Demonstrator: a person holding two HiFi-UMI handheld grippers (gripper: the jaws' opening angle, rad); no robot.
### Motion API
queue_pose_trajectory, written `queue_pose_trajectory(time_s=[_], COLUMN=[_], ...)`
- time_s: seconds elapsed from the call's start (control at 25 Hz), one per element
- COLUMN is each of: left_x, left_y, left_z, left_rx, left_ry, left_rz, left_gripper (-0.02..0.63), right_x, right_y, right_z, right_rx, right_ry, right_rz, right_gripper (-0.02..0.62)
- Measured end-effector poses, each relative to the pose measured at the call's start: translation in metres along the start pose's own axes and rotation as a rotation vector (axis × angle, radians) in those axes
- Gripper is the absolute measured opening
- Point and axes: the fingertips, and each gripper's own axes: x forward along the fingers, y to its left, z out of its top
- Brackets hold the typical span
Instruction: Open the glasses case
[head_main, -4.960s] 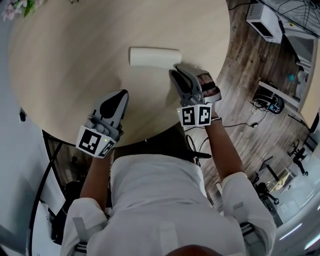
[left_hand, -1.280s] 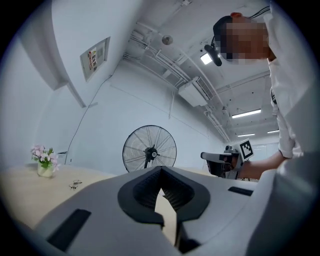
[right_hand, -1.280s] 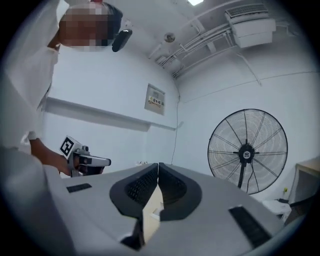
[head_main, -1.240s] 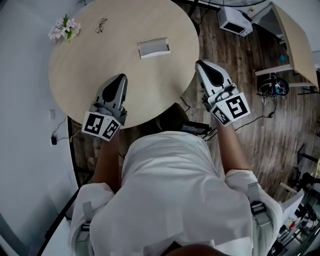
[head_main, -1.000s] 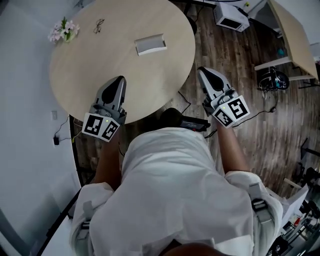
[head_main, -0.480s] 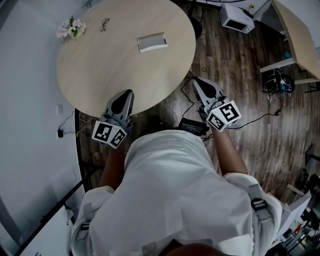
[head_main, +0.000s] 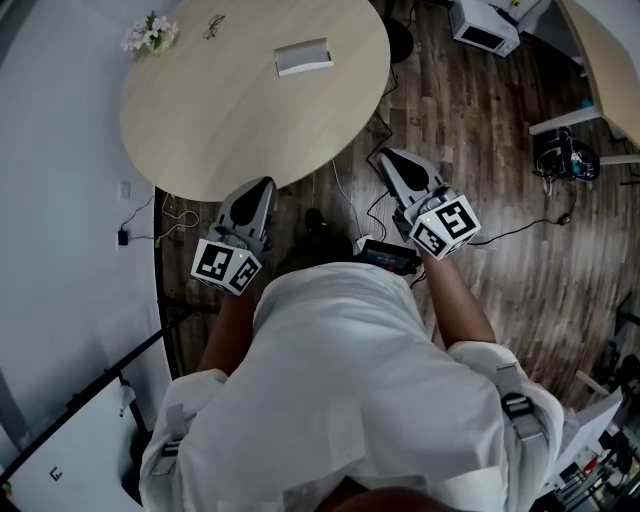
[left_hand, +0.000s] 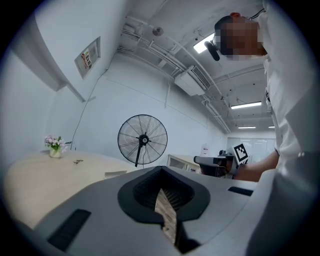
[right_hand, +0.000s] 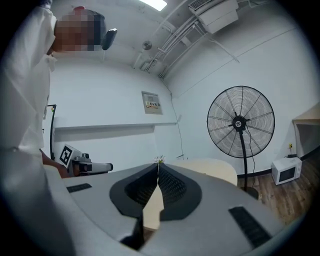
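I had both claws clenched, nothing between the jaws. Left gripper (head_main: 260, 190) hung at the table's (head_main: 220, 120) near edge. Right gripper (head_main: 388, 160) was over the floor (head_main: 470, 120), just off the table. Case (head_main: 303, 57) lay on the table's far side, well apart from both grippers, ahead and between them.

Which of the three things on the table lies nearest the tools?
The glasses case; the flowers and glasses sit by the table rim beyond it.
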Motion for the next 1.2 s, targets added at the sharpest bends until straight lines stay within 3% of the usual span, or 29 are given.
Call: queue_pose_trajectory(time_s=[0.44,1.2], left_x=[-0.017,-0.015], left_y=[-0.048,-0.061], left_z=[-0.018,-0.002], left_rx=[-0.017,-0.006], left_ry=[0.02,-0.002], left_rz=[-0.022,-0.048], left_gripper=[0.012,0.012], right_x=[-0.044,-0.072], right_y=[0.027,0.019], right_z=[-0.024,-0.011], right_rx=[-0.005,-0.005], right_ry=[-0.001,-0.023], right_rz=[0.011,-0.043], right_gripper=[0.025,0.025])
